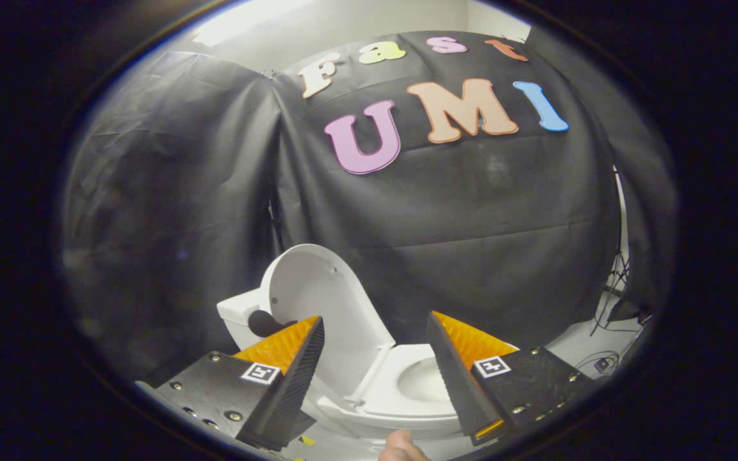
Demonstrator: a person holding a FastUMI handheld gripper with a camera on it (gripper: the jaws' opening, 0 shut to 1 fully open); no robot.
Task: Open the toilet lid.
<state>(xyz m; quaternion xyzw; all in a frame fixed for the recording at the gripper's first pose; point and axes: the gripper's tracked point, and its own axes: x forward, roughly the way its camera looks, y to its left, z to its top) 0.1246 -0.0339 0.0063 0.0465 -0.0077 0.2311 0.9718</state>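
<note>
Two fingers of gripper (375,339) spread wide, empty; toilet lid (324,307) raised; bowl (423,383) apparently empty.

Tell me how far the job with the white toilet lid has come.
Done: the white oval toilet lid stands raised, leaning back toward the white tank, and the white seat and bowl lie uncovered. In hand: nothing; the gripper is open, its fingers apart, the toilet between them. Left: apparently only pulling away.

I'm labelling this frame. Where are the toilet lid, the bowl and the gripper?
toilet lid (324,301): gripper view, raised lid's inner face.
bowl (421,384): gripper view, inside hollow.
gripper (375,339): gripper view, open gap between fingertips.
</note>
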